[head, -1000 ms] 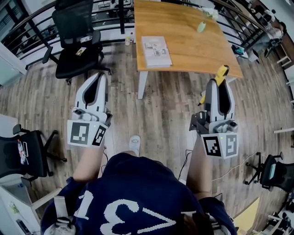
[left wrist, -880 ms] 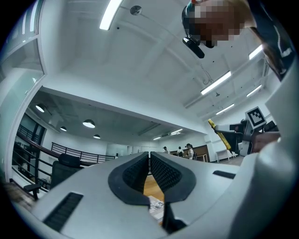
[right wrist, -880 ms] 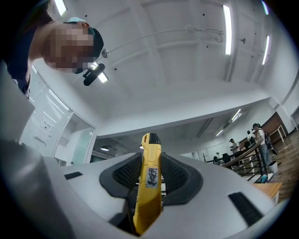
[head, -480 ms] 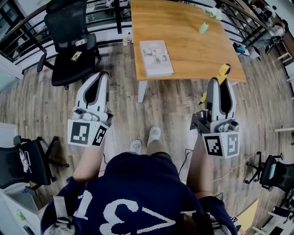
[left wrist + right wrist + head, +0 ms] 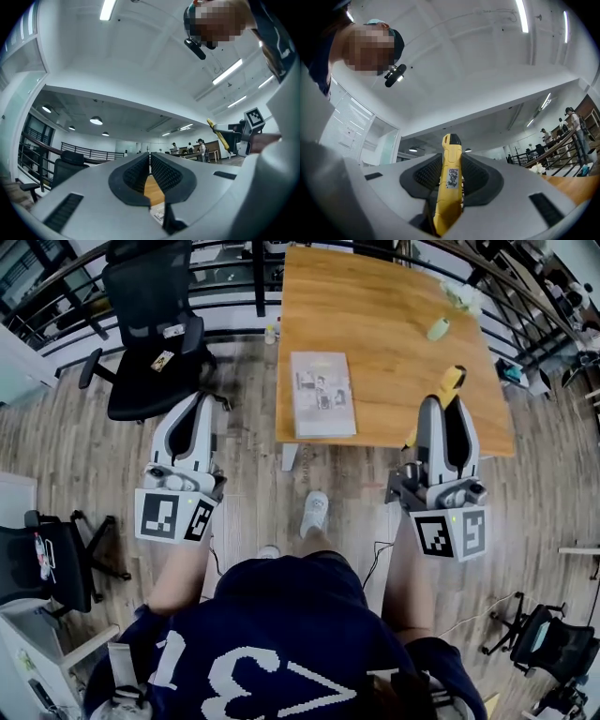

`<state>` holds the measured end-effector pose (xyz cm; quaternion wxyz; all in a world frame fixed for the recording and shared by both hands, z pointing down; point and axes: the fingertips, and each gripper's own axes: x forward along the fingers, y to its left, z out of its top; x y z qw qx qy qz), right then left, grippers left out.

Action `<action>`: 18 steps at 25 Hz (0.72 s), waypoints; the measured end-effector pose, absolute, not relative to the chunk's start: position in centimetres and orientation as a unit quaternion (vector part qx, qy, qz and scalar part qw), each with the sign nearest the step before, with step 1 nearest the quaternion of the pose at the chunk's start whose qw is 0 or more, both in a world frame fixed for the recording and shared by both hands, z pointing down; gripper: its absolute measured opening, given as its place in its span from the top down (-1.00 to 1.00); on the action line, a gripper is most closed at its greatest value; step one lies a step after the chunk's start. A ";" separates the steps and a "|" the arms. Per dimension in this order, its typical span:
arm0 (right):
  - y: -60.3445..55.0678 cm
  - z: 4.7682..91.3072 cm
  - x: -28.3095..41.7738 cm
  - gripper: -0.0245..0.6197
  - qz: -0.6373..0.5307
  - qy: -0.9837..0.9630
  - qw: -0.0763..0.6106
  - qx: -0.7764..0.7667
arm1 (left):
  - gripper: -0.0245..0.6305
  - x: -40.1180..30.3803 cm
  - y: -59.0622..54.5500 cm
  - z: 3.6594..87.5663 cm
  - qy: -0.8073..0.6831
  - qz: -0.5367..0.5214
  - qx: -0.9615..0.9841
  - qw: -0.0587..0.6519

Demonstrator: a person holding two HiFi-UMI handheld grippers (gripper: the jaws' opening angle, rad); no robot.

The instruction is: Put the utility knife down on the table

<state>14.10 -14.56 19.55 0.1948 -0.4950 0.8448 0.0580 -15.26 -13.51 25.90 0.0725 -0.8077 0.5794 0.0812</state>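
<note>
The utility knife (image 5: 449, 185) in the right gripper (image 5: 442, 409) is yellow with a black tip and a white label printed dark. That gripper and the left gripper (image 5: 195, 401) are pale grey with black ribbed pads and black-and-white square markers. Ahead of them the table (image 5: 394, 324) is orange-brown wood, the floor (image 5: 84, 456) grey-brown planks, the chair (image 5: 150, 334) beyond the left gripper black.
</note>
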 end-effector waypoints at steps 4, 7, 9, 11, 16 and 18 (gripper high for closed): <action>-20.9 19.0 15.0 0.49 0.050 0.862 0.197 -0.464 | 0.85 -14.3 -18.1 25.0 0.606 0.082 -0.787 0.081; -24.8 18.5 16.0 0.49 0.049 0.871 0.200 -0.447 | 0.85 -13.3 -21.1 24.3 0.619 0.080 -0.776 0.090; -27.2 18.4 16.7 0.49 0.048 0.876 0.200 -0.436 | 0.85 -12.8 -22.9 24.1 0.629 0.080 -0.768 0.092; -29.2 18.5 17.1 0.49 0.043 0.882 0.199 -0.425 | 0.85 -12.6 -24.1 24.1 0.641 0.080 -0.758 0.092; -32.7 19.6 17.3 0.49 0.026 0.890 0.198 -0.410 | 0.85 -11.5 -26.7 25.1 0.652 0.071 -0.750 0.087; -33.7 20.2 17.1 0.49 0.019 0.892 0.194 -0.407 | 0.85 -11.0 -27.8 25.7 0.650 0.068 -0.752 0.083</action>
